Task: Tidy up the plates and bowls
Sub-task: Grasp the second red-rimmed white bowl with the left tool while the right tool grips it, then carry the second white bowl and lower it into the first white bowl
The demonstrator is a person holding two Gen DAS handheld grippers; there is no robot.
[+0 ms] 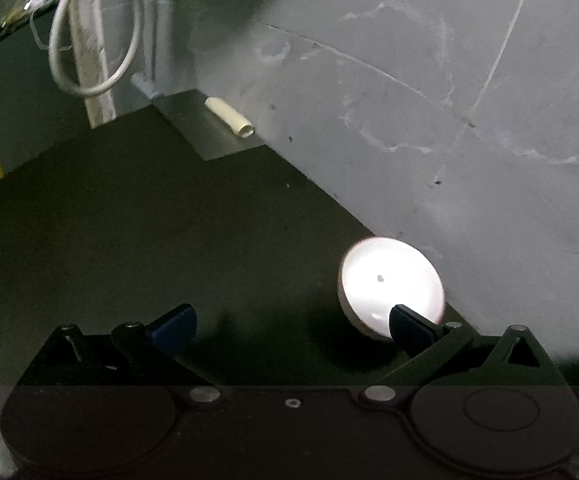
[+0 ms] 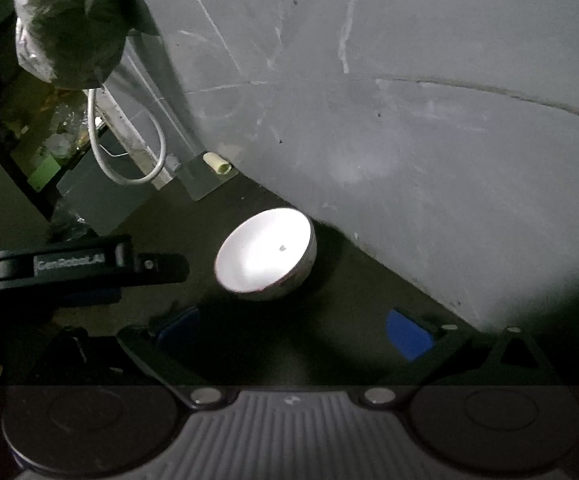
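A small white bowl (image 1: 389, 284) with a dark speck inside rests on the dark counter (image 1: 129, 240) close to the grey wall. In the left wrist view my left gripper (image 1: 289, 326) stands open, and its right blue pad overlaps the bowl's near rim in the picture; nothing lies between the pads. In the right wrist view the same bowl (image 2: 265, 254) sits ahead of my right gripper (image 2: 293, 334), which is open and empty. The left gripper's black body (image 2: 69, 266) shows to the left of the bowl.
A grey scratched wall (image 1: 429, 100) runs along the right. A short cream tube (image 1: 229, 117) lies on a metal sheet in the corner. A white cable loop (image 1: 89, 40) hangs at the back left. A plastic-wrapped bundle (image 2: 65, 20) hangs at top left.
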